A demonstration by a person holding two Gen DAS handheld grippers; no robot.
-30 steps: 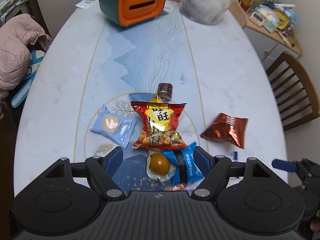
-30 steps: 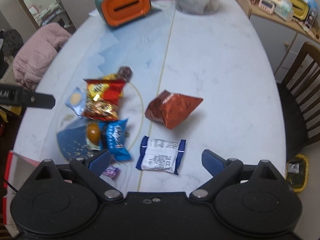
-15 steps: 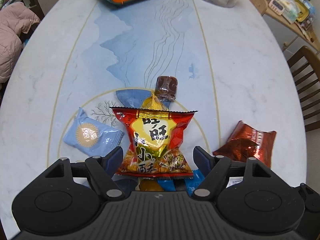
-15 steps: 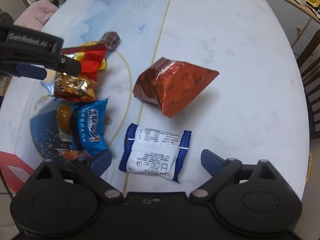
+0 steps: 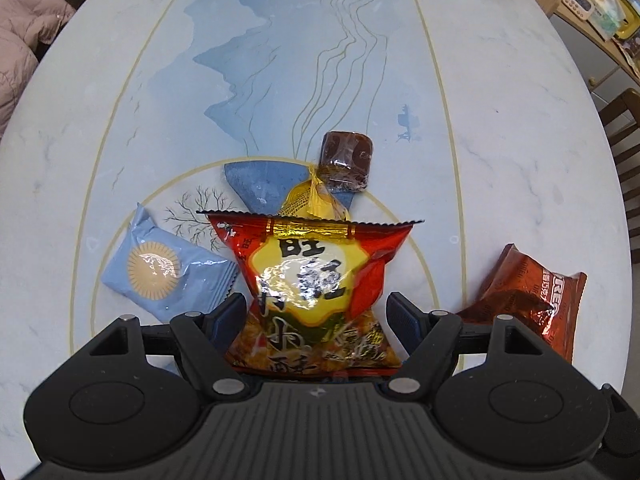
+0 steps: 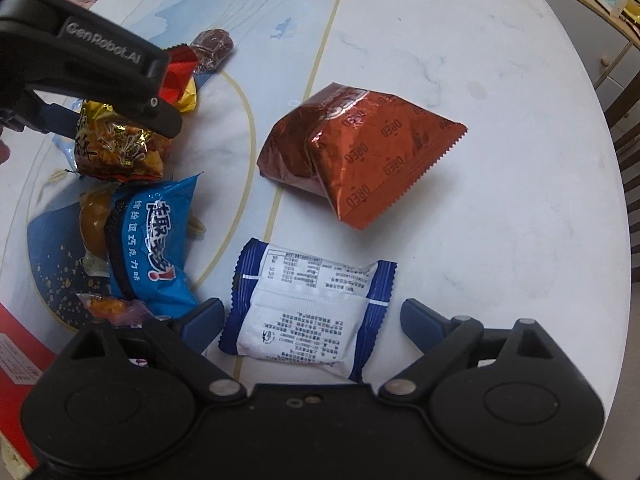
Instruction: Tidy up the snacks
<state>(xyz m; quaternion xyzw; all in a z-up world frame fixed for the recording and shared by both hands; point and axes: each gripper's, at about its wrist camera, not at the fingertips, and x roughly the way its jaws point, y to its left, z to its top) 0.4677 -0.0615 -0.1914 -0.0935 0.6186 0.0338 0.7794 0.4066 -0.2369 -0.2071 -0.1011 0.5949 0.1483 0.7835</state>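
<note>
Both tongs have advanced over the last second. The left gripper (image 5: 316, 316) now straddles the red-and-gold snack bag (image 5: 316, 280), jaws wide and not yet pinching it; the blue packet it framed before has slipped under the camera. At ten o'clock lies the pale blue sachet (image 5: 168, 270), at twelve the brown sweet (image 5: 346, 156). The right gripper (image 6: 310, 320), equally wide, brackets the white-and-blue packet (image 6: 308, 312) without holding it, the copper Oreo bag (image 6: 360, 152) at one o'clock. Two grasps look imminent; nothing is sorted yet.
</note>
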